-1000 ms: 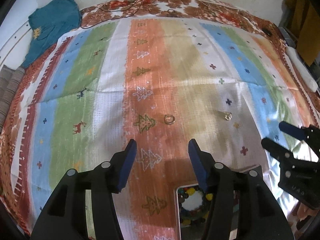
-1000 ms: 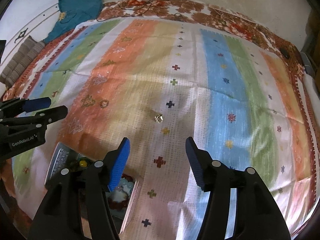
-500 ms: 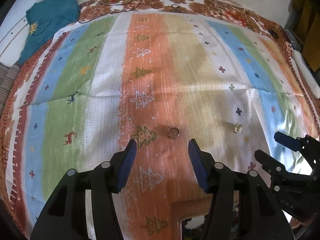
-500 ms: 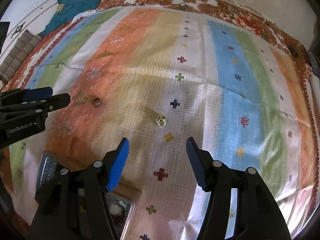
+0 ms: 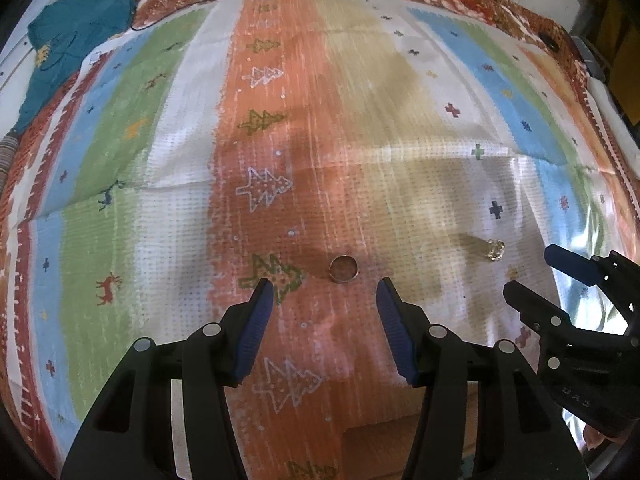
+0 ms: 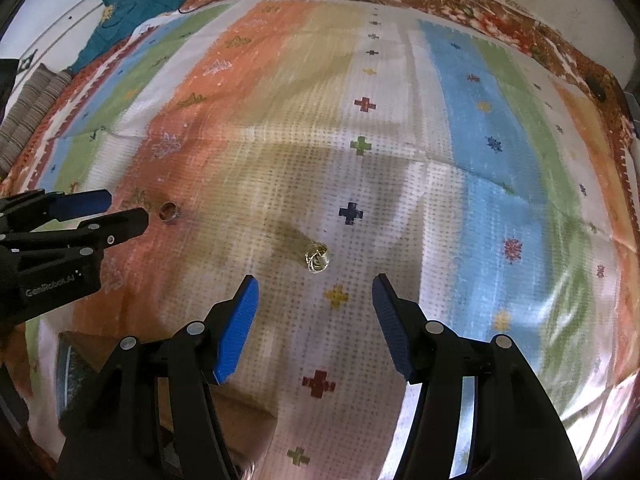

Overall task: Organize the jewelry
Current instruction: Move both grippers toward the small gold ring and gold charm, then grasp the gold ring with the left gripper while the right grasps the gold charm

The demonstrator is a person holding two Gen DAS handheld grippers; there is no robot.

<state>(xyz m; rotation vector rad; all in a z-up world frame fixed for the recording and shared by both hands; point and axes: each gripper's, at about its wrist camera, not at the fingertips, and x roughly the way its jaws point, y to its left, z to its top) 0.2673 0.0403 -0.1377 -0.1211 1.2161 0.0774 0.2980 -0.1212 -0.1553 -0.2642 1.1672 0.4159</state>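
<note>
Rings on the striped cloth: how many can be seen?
2. A plain band ring lies on the orange stripe before the left gripper. A pale ornate ring lies before the right gripper. Others may be hidden.

Shiny metal ring, woven cloth

The left gripper is matte black plastic, its two angular fingers faced on the inside with ribbed dark-blue pads. Round silver screw heads sit along each finger, towards 6 o'clock from the pads. The right gripper has the same build, though its pads read brighter blue in the light. On the left gripper's body, seen from the right wrist at 9 o'clock, is pale lettering (apparently "GenRobot.AI", slightly blurred).
</note>
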